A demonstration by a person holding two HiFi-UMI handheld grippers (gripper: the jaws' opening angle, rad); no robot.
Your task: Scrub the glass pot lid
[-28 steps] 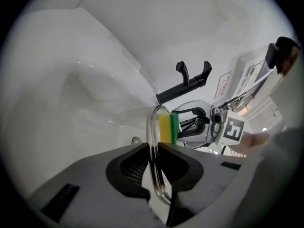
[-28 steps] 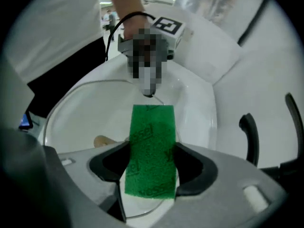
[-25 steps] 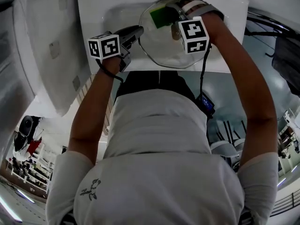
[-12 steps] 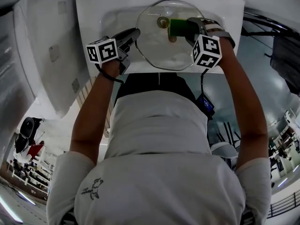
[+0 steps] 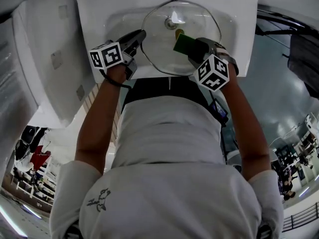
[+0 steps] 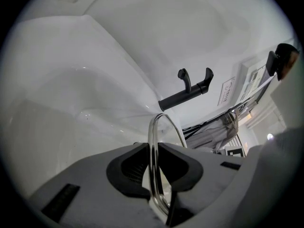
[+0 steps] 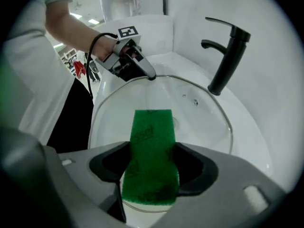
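The right gripper [image 7: 152, 172] is closed on a green scouring pad [image 7: 151, 137]. The pad is thin, rough and soft, so it should bend easily, and its free end seems to lie on the glass pot lid [image 7: 204, 122]. The left gripper [image 6: 154, 167] has its jaws almost together, pinching the lid by its metal rim and holding it over the white basin [image 5: 234, 19]. The lid is round and domed, made of clear glass with a thin shiny band at the edge. I judge it stiff, rather heavy, fragile, and slippery when wet. The rim is therefore the safer place to hold, firmly but without hard pressure. Behind stands a matte black tap [image 7: 228, 56].
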